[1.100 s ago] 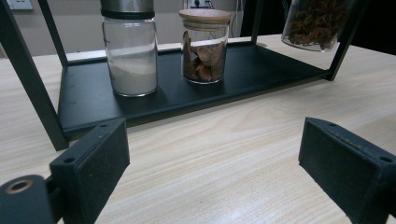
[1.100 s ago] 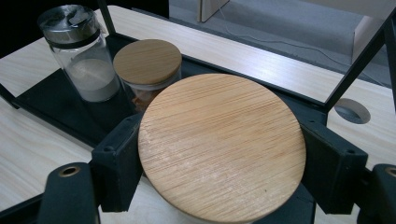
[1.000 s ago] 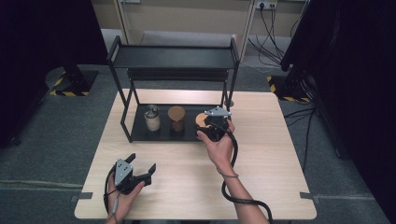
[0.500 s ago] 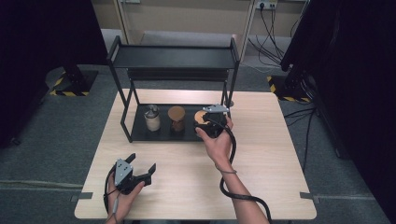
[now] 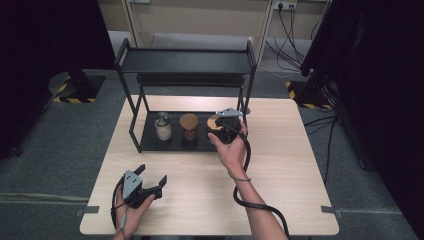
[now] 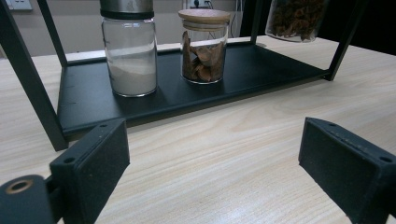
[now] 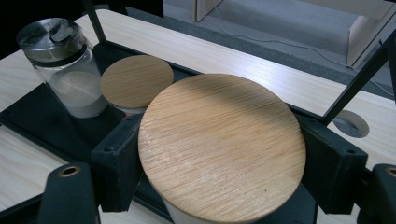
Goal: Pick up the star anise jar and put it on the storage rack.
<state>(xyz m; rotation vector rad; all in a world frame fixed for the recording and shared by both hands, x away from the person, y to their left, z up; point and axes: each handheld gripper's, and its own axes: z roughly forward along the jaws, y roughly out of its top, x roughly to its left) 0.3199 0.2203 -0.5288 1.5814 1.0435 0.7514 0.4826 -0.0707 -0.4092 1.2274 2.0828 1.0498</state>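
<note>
My right gripper is shut on a glass jar with a round wooden lid, one pad on each side. The left gripper view shows that jar, holding brown star-shaped spice, hanging above the right end of the black rack's bottom tray. On the tray stand a metal-capped jar of white powder and a wooden-lidded jar of bark pieces. My left gripper rests open near the table's front left, its jaws wide apart with nothing between them.
The black two-level rack stands at the back of the wooden table, its posts framing the tray. A round cable hole sits in the tabletop behind the rack. A cable trails from the right gripper along the forearm.
My right gripper with the jar has edged slightly to the left over the tray. The left gripper has stayed where it was.
</note>
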